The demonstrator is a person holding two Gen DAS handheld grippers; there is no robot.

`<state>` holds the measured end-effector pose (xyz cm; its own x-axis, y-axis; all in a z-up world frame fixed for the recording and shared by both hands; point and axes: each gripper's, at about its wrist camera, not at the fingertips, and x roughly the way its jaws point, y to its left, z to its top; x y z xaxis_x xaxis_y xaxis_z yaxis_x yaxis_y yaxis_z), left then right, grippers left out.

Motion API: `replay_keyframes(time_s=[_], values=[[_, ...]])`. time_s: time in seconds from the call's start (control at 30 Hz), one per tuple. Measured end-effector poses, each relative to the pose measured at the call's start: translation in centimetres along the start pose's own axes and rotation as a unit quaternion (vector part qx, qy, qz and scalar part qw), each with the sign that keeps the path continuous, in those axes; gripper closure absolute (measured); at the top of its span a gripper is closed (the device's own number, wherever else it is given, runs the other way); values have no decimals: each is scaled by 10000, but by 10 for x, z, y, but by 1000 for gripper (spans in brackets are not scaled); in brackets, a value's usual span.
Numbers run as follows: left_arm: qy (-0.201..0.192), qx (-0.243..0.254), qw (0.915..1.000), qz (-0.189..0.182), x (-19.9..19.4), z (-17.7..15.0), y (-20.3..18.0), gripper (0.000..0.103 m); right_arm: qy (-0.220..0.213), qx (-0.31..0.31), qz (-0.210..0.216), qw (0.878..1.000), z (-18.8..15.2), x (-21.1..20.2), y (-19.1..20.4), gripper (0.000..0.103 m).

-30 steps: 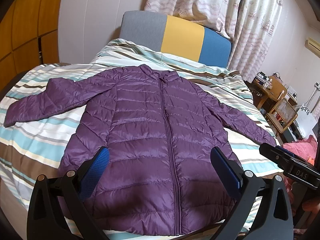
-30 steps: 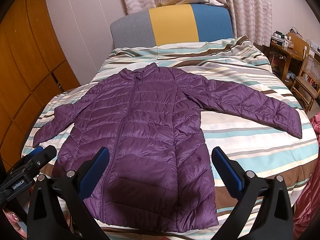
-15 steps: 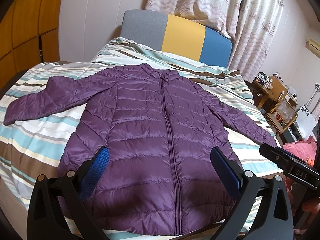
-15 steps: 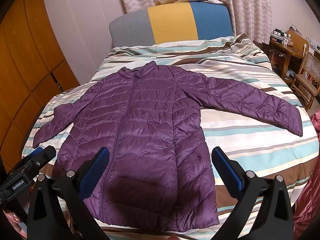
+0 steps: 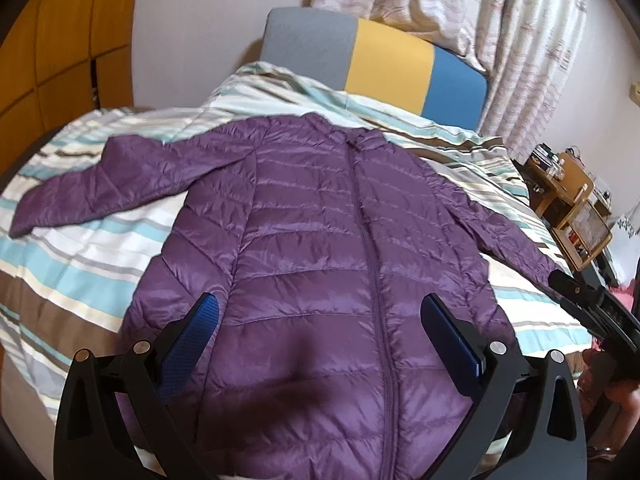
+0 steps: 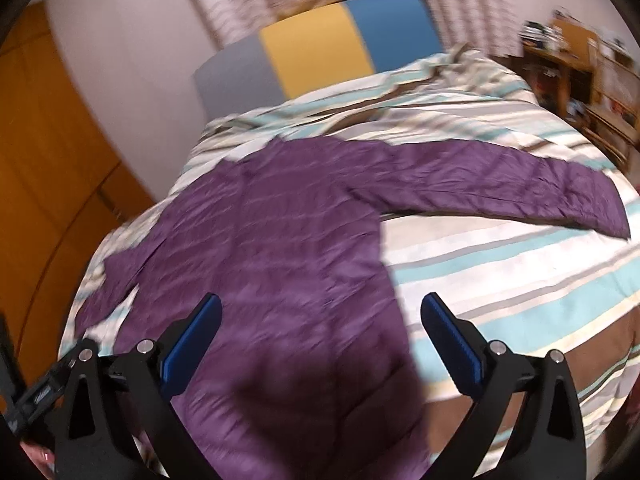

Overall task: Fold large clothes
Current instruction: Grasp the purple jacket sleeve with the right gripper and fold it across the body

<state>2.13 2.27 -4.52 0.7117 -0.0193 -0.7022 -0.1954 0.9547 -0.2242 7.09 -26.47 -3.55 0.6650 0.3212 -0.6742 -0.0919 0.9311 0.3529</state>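
Both the left hand-held gripper (image 5: 318, 316) and right hand-held gripper (image 6: 320, 316) wide, empty, above the flat jacket (image 5: 320, 240); advise gripping a sleeve cuff first.

Striped bedspread (image 5: 80, 264), grey-yellow-blue headboard (image 5: 392, 68), patterned curtains (image 5: 500, 12), orange wardrobe (image 5: 52, 52), wooden shelves (image 5: 576, 200)

soft even indoor light, left wrist view sharp, right wrist view smeared with motion blur, dark shadow on the purple jacket (image 5: 320, 380) hem, sheen on its quilting, fisheye bending, black vignette at corners
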Motion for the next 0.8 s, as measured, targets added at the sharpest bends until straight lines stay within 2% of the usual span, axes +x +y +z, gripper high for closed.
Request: replay_keyframes(time_s=[0.17,0.3,0.37,0.47,0.57,0.63,0.7,0.8], values=[[-84,149,9980,610,27,5,15,3,189,708,-242,9970,8,39,-60,4],[-58,292,9946,994,53,14,28,3,-280,1183,-438,9916,17,48,-107,2],[-73,334,9932,1117,65,18,36,3,-473,1287,-647,9884,22,49,-123,2],[-40,303,9919,1229,84,27,47,3,-739,1657,-607,9815,29,48,-147,2],[-63,241,9919,1246,100,37,56,3,-474,2033,-733,9752,38,56,-167,2],[-85,231,9908,1334,110,42,61,3,-256,2359,-973,9666,43,64,-187,2],[-93,195,9899,1404,118,47,65,3,-250,2751,-1050,9554,42,69,-206,2],[-61,120,9881,1534,130,53,74,3,-683,3176,-959,9409,41,63,-229,2]])
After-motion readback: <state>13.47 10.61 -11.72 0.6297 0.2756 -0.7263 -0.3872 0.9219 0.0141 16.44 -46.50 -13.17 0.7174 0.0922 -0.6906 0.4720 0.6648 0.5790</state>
